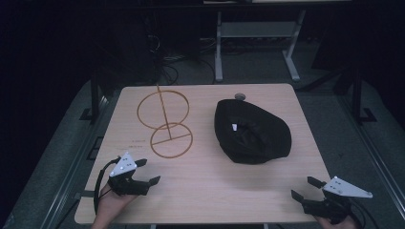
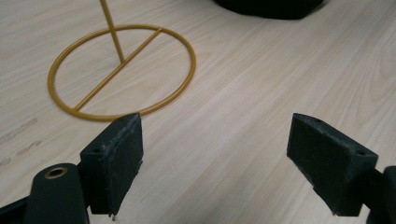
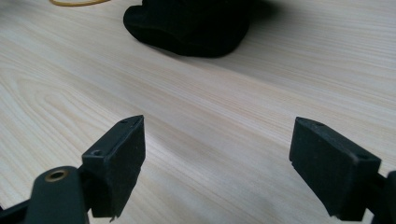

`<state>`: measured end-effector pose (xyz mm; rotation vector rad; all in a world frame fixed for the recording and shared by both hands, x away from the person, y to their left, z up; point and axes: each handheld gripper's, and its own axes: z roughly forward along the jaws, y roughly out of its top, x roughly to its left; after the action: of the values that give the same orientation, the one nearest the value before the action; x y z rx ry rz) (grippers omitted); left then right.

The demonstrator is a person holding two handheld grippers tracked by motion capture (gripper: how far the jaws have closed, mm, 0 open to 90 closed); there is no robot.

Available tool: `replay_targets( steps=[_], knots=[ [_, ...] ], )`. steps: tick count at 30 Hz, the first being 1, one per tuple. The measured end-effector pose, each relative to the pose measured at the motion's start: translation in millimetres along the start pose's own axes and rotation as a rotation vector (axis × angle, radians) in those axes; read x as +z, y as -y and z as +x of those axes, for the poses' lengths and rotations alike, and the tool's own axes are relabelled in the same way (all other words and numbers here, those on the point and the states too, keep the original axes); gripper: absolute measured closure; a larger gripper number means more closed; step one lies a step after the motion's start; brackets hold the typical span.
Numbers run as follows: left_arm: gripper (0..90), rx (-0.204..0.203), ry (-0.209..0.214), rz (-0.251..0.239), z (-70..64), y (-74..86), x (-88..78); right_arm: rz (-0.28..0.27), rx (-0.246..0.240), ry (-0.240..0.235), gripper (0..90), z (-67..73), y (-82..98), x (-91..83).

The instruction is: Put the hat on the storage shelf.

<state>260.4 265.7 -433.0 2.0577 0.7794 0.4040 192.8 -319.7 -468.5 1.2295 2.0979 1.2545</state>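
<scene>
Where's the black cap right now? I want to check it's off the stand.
In the high view the cap lies on the table's right half, beside the gold wire stand and apart from it.

A wooden table (image 1: 205, 186) bears a wire stand (image 1: 165, 125) and perhaps a black cap (image 1: 250, 132).

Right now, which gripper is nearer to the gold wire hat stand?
Left. The left gripper sits just below the gold wire hat stand; the right gripper is far across the table, past the black hat.
</scene>
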Motion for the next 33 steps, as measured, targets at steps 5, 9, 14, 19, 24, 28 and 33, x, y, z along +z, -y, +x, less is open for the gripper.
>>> replay_targets(
  steps=[5,9,14,19,24,28,33],
  knots=[
    [18.0,-0.002,0.031,0.005,-4.4,-6.4,6.4,0.001,0.002,-0.009,17.7,0.7,0.7,0.9],
    [18.1,0.006,0.055,0.001,-10.4,-15.2,10.1,-0.002,0.003,-0.013,17.7,1.5,-0.4,0.6],
    [18.1,0.056,0.098,0.004,-25.6,-34.3,18.9,-0.01,0.0,-0.01,17.6,1.0,-1.4,-0.4],
    [18.1,0.114,0.141,0.007,-43.0,-58.9,32.7,-0.009,0.002,-0.009,17.5,1.5,-3.0,-1.4],
    [18.1,0.153,0.165,0.027,-52.4,-75.0,43.5,-0.007,-0.007,-0.012,17.5,1.0,-3.2,-0.2],
    [18.1,0.187,0.186,0.035,-59.8,-90.6,50.9,-0.007,0.001,-0.012,17.4,0.9,-3.0,-1.6],
    [18.1,0.235,0.202,0.037,-69.7,-110.5,57.4,-0.005,-0.011,-0.013,17.4,2.0,-3.1,-2.0]
  ],
)
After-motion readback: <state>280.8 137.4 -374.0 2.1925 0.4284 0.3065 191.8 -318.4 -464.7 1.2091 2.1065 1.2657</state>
